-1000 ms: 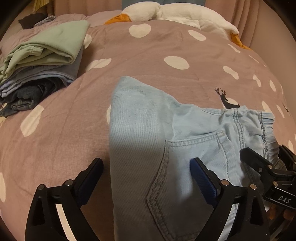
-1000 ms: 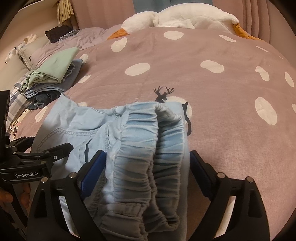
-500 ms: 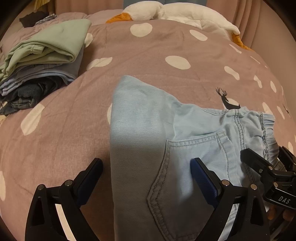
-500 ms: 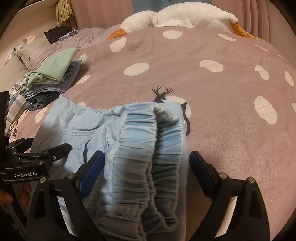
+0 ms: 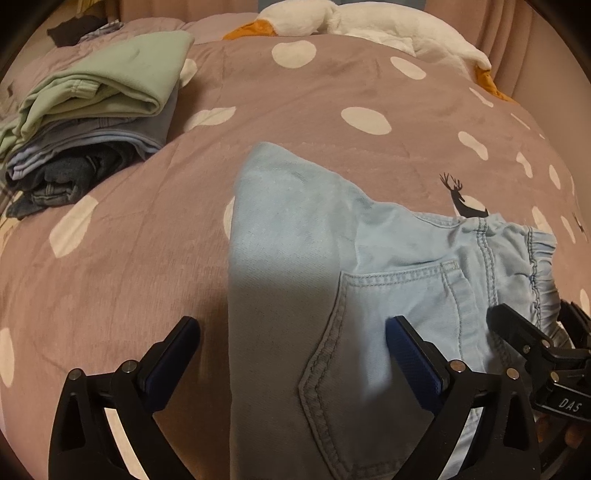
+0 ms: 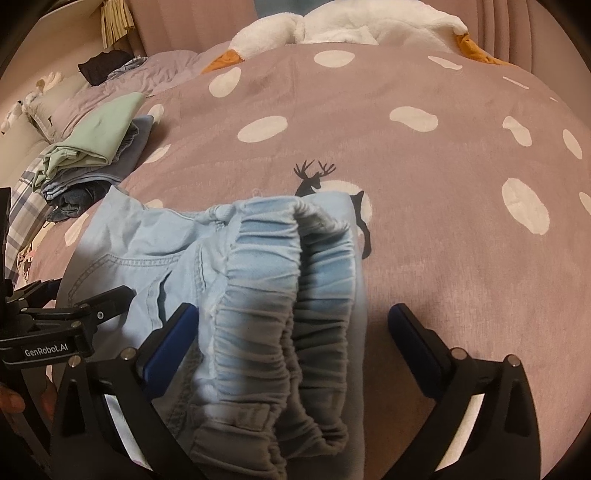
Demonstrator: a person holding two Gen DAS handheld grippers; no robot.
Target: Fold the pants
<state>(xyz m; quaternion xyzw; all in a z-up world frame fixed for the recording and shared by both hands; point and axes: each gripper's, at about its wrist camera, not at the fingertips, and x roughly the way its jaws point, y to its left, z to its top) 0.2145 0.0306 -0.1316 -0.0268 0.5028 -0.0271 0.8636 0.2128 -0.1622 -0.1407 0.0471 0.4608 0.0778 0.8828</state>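
Light blue denim pants (image 5: pixel 295 266) lie folded on the mauve spotted bedspread (image 5: pixel 110 258), back pocket (image 5: pixel 388 314) up. The elastic waistband (image 6: pixel 288 295) bunches up in the right wrist view. My left gripper (image 5: pixel 291 343) is open and empty, its fingers straddling the folded leg and pocket just above the cloth. My right gripper (image 6: pixel 291 328) is open and empty, its fingers either side of the waistband. Each gripper shows at the edge of the other's view: the right one (image 5: pixel 535 343), the left one (image 6: pixel 74 314).
A stack of folded clothes (image 5: pixel 92 122) with a green garment on top lies at the left of the bed. A white plush goose (image 5: pixel 351 26) lies along the far edge. More bedding and dark cloth (image 6: pixel 107 66) sit at the far left.
Both grippers have drawn back slightly from the pants and stay open. The pants have not moved.
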